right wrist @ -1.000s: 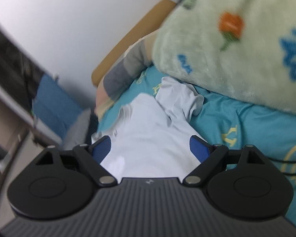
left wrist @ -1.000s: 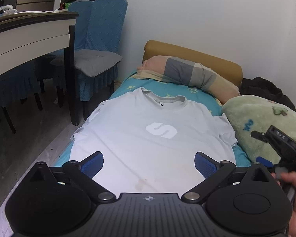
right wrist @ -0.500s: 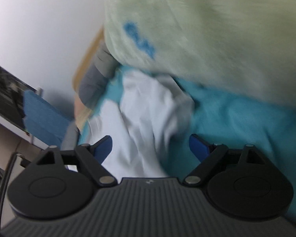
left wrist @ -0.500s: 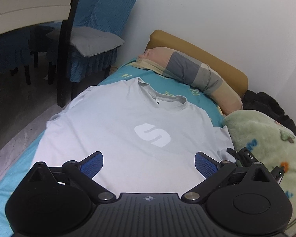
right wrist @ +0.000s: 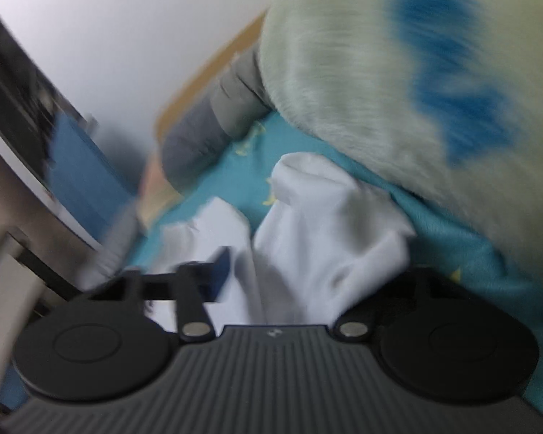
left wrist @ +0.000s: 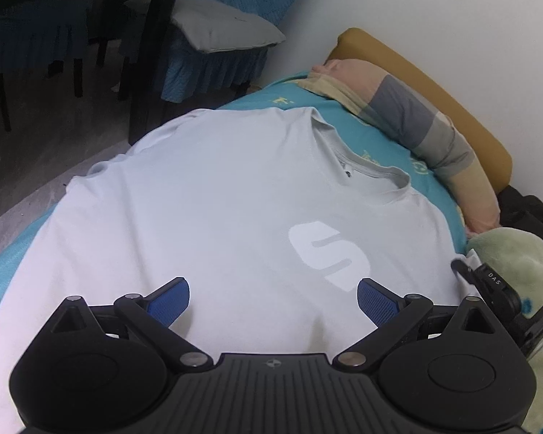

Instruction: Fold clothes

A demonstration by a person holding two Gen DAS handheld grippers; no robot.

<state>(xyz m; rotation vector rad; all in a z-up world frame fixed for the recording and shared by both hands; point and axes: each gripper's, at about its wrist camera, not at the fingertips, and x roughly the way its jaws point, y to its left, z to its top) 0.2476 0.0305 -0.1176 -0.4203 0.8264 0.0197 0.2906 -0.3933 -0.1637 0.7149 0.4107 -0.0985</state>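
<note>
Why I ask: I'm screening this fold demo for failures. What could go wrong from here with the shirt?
1. The sleeve is bunched at the right gripper, so a pinch may catch a wad and fold crooked.
2. The green blanket lies beside that sleeve and could snag.
3. The left gripper hangs open above the T-shirt, so a pull might drag it out of flat.

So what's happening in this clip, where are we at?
A person with a handheld gripper in each hand is starting to fold a pale grey T-shirt with a white S logo, spread face up on a teal bed sheet. The left gripper hovers open over the shirt's lower half, holding nothing. The right gripper is at the shirt's sleeve beside a fuzzy pale green blanket, with bunched sleeve fabric between its fingers; blur hides whether it has closed. No fold is made yet.
</note>
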